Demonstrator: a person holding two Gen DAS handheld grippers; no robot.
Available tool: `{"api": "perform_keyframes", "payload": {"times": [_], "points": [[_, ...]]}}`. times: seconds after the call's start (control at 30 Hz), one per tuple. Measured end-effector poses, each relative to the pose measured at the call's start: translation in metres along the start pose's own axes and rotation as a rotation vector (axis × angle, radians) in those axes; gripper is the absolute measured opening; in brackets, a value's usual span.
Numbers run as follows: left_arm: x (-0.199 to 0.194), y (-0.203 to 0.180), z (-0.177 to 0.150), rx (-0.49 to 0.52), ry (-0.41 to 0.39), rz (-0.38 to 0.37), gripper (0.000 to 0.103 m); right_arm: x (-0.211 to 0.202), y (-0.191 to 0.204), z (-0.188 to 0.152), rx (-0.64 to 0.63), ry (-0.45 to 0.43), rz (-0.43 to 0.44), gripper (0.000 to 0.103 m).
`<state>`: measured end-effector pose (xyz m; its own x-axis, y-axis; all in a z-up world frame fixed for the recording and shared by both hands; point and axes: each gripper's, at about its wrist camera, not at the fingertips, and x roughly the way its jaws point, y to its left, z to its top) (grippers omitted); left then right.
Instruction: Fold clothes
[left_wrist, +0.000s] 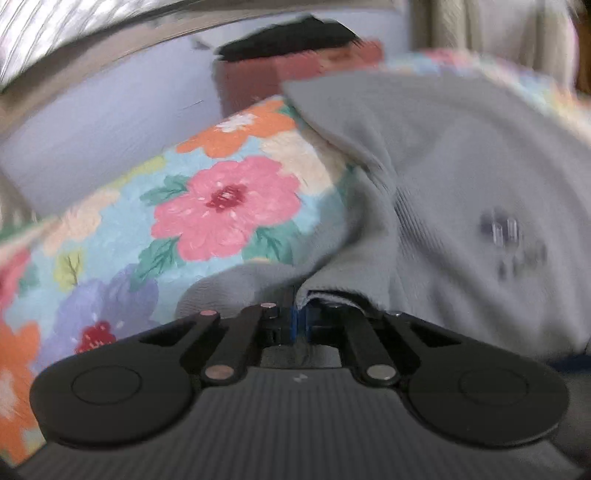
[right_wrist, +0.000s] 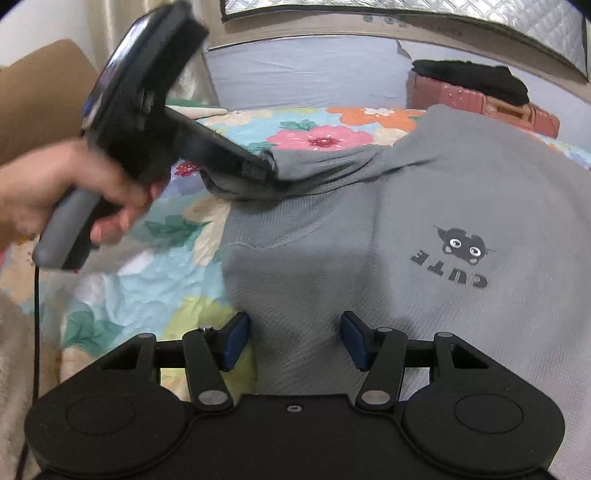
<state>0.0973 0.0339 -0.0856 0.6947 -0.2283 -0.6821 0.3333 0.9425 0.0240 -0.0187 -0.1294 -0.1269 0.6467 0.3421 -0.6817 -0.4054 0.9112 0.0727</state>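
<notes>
A grey shirt (right_wrist: 424, 206) lies spread on a bed covered by a flowered bedspread (right_wrist: 155, 280), its printed side up. The right wrist view shows the print clearly: a small dark cartoon animal (right_wrist: 463, 245) above the word "CUTE", reading upside down; in the left wrist view the same print is only a blurred smudge. The right wrist view also shows the left hand-held gripper (right_wrist: 267, 168) from the side, held by a person's hand (right_wrist: 62, 188), with its tip clenched on a bunched sleeve or edge of the shirt at the garment's left side. The left wrist view confirms this from behind: the left fingers are drawn together with grey cloth gathered between them (left_wrist: 295, 317). The right hand-held gripper (right_wrist: 293, 339) stands released, its blue pads (right_wrist: 236, 341) apart, over the shirt's near edge with flat cloth below; contact cannot be told. Beyond the bed, a reddish case (right_wrist: 480, 107) with a black garment (right_wrist: 469, 83) on top shows in both views, sharper in the right.
</notes>
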Motion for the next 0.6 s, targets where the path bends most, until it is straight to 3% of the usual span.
{"api": "perform_keyframes", "payload": {"times": [0.03, 0.07, 0.13, 0.2, 0.3, 0.37, 0.4, 0.5, 0.57, 0.6], "points": [[-0.004, 0.017, 0.007, -0.117, -0.025, -0.035, 0.003, 0.0, -0.002, 0.0, 0.014, -0.007, 0.009, 0.042], [-0.009, 0.036, 0.014, -0.248, -0.048, -0.08, 0.003, 0.0, -0.006, 0.0, 0.047, -0.013, 0.026, 0.019], [-0.018, 0.075, 0.022, -0.514, -0.094, -0.2, 0.003, -0.003, -0.018, -0.002, 0.135, -0.03, 0.066, 0.013], [-0.018, 0.104, 0.023, -0.687, -0.13, -0.258, 0.003, -0.01, -0.032, -0.005, 0.23, -0.06, 0.119, 0.012], [0.009, 0.124, 0.016, -0.785, -0.087, -0.167, 0.004, -0.014, -0.042, -0.009, 0.267, -0.067, 0.146, 0.012], [0.034, 0.134, 0.003, -0.87, -0.044, -0.085, 0.008, -0.012, -0.04, -0.009, 0.238, -0.054, 0.102, 0.012], [0.041, 0.138, -0.004, -0.892, -0.029, -0.05, 0.016, -0.011, -0.038, -0.009, 0.221, -0.047, 0.076, 0.012], [0.045, 0.147, -0.013, -0.897, -0.005, -0.001, 0.022, -0.012, -0.037, -0.005, 0.22, -0.045, 0.015, 0.012], [0.026, 0.144, -0.007, -0.82, -0.024, 0.018, 0.04, -0.014, -0.033, -0.002, 0.182, -0.049, -0.02, 0.012], [0.014, 0.139, -0.002, -0.741, -0.033, 0.055, 0.063, -0.014, -0.029, 0.0, 0.158, -0.046, -0.034, 0.012]]}}
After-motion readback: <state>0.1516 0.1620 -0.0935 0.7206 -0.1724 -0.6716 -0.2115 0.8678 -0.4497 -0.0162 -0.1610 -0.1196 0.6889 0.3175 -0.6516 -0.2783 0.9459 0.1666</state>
